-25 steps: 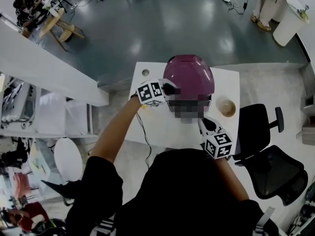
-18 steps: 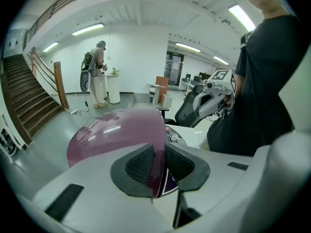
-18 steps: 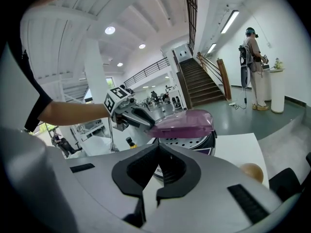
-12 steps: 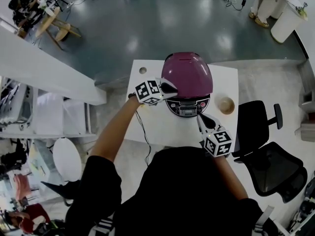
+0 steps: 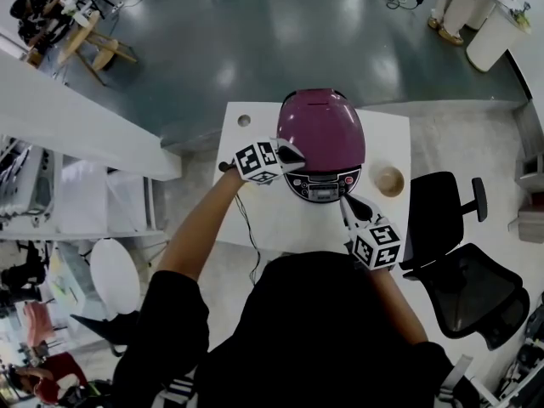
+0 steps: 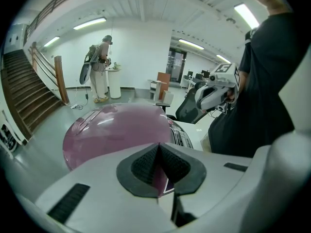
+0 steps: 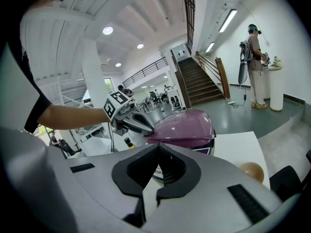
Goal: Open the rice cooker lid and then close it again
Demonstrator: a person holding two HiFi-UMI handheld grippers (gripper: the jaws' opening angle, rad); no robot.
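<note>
The rice cooker, with a magenta domed lid (image 5: 321,128) that lies down on its white body, stands at the far side of the white table (image 5: 255,219). Its control panel (image 5: 323,186) faces me. My left gripper (image 5: 293,154) rests against the lid's left side. Its jaws are closing, and the pads (image 6: 146,165) meet with nothing between them. In the left gripper view the lid (image 6: 114,132) fills the space beyond the gripper (image 6: 158,145). My right gripper (image 5: 346,201) hovers by the cooker's front right, shut and empty (image 7: 159,148). From that side the lid (image 7: 187,125) looks closed.
A small tan bowl (image 5: 391,182) sits on the table right of the cooker. A black office chair (image 5: 463,270) stands off the table's right edge. A black cable (image 5: 252,245) hangs over the table's near left. A person (image 6: 99,67) stands far off by a white pedestal.
The left gripper has shifted slightly at the lid's left side. The right gripper has stayed by the cooker's front right, and the lid stays down.
</note>
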